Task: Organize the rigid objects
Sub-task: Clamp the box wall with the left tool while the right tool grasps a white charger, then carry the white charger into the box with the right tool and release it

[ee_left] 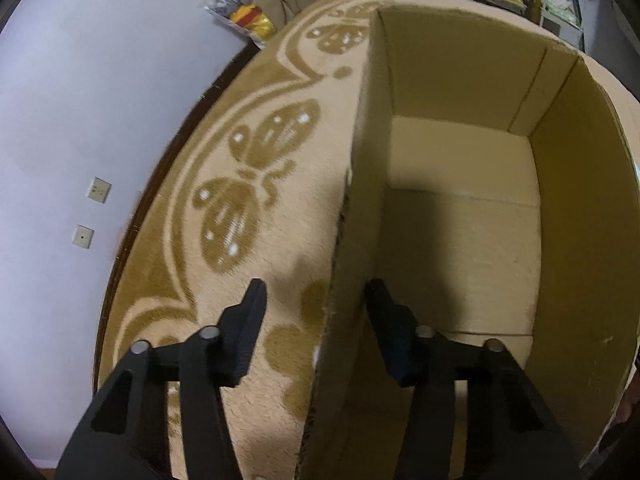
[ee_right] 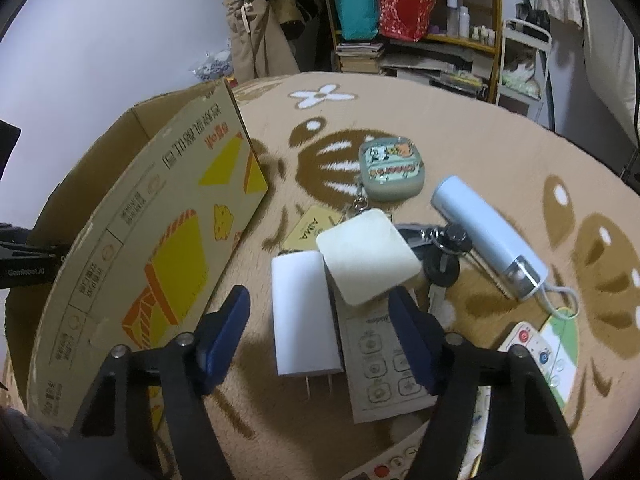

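**Q:** Which of your hands is closer to the work, and what are you going for?

**A:** My right gripper (ee_right: 320, 312). Its fingers stand apart with nothing pressed between them, and they hang over the near end of the pile on the blanket (ee_right: 460, 120). The white charger block (ee_right: 302, 312) lies straight ahead in the gap, nearer my left finger. Its long axis runs along my pointing line, prongs toward me, so I judge the jaws would close across its narrow width as they stand.

**Q:** And what crowds it?

**A:** The cream square pad (ee_right: 368, 254) touches its far right corner and leans over the flat remote card (ee_right: 384, 364), which lies just beside the charger on the right. My right finger sits above that card, so closing could catch the card too.

**Q:** Where does it go?

**A:** Into the cardboard box (ee_left: 460, 220), I'd guess, which stands at the left side of the blanket, open and with a bare floor. My left gripper (ee_left: 316, 304) straddles its near wall, one finger outside and one inside, apart from the cardboard as far as I can tell.

**Q:** What can't you make out?

**A:** The keys (ee_right: 444, 256) are half buried under the pad and the pale blue tube (ee_right: 488, 232). The second remote (ee_right: 532, 344) is cut off by my own finger arm, and the printing is too blurred to read.
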